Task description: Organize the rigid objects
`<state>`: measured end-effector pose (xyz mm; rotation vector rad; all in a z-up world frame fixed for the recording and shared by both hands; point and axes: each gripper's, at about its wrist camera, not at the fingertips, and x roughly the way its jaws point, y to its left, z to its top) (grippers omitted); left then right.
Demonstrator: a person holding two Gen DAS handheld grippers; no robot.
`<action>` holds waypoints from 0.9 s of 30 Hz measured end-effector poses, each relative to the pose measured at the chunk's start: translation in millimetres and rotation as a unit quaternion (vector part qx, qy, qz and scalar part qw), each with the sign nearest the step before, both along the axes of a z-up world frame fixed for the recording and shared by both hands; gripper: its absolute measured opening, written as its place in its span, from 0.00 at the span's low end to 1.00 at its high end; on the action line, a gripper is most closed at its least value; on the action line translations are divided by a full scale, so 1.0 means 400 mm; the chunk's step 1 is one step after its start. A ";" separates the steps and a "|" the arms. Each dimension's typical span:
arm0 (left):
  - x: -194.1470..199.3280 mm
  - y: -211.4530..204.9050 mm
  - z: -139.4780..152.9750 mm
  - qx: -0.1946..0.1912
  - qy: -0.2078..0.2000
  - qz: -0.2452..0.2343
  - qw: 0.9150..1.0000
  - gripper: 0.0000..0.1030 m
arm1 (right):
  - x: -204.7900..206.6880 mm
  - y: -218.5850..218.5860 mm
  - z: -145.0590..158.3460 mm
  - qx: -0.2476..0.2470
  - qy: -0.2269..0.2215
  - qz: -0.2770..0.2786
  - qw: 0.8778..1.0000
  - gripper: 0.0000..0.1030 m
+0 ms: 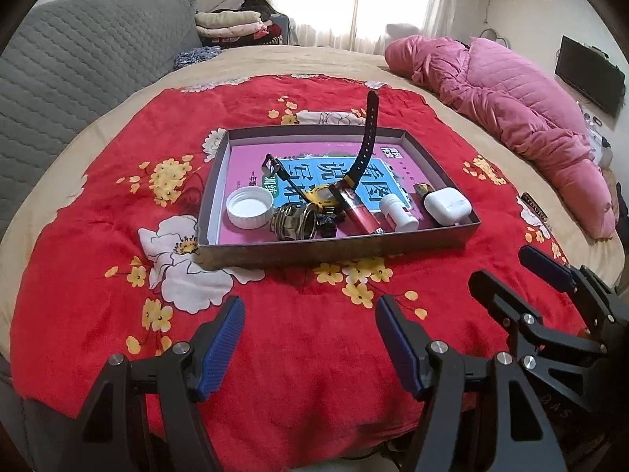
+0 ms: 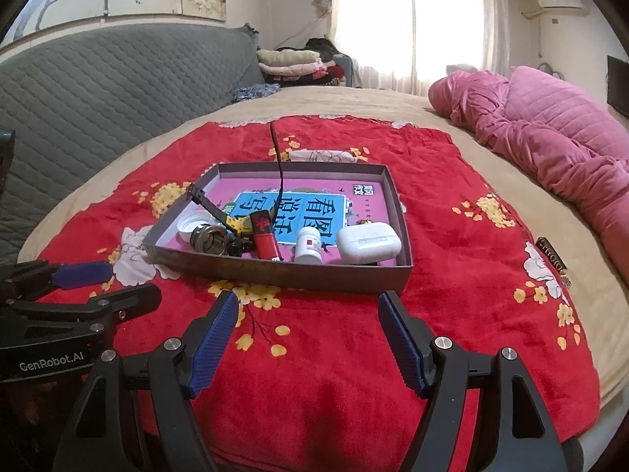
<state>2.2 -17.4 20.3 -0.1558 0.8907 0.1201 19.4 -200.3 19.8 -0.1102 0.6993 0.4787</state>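
Note:
A grey cardboard tray (image 1: 334,247) (image 2: 275,275) sits on the red flowered blanket with a pink and blue book lining it. Along its near side lie a white cap (image 1: 250,207) (image 2: 192,225), a brass metal fitting (image 1: 293,222) (image 2: 208,239), a yellow watch (image 1: 322,194) (image 2: 240,226) with a black strap sticking up, a red lighter (image 1: 355,210) (image 2: 265,240), a small white bottle (image 1: 399,212) (image 2: 309,249) and a white earbud case (image 1: 447,205) (image 2: 367,243). My left gripper (image 1: 310,338) and right gripper (image 2: 308,334) are open and empty, over the blanket in front of the tray.
A small dark chocolate bar (image 1: 536,210) (image 2: 552,259) lies on the blanket right of the tray. A pink quilt (image 1: 511,110) lies at the right, a grey headboard (image 1: 78,63) at the left. The right gripper (image 1: 523,271) shows in the left wrist view.

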 end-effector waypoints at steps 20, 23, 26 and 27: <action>0.016 -0.001 -0.028 0.006 0.026 0.006 1.000 0.66 | 0.011 0.000 -0.014 0.003 0.014 -0.003 1.000 0.73; 0.017 0.004 -0.031 0.005 0.029 0.009 1.000 0.66 | 0.011 -0.002 -0.013 0.005 0.015 -0.004 1.000 0.73; 0.019 0.009 -0.036 0.002 0.033 0.012 0.999 0.66 | 0.013 -0.005 -0.013 0.007 0.016 -0.005 1.000 0.73; 0.019 0.010 -0.037 0.002 0.033 0.013 0.999 0.66 | 0.014 -0.006 -0.013 0.008 0.016 -0.005 1.000 0.73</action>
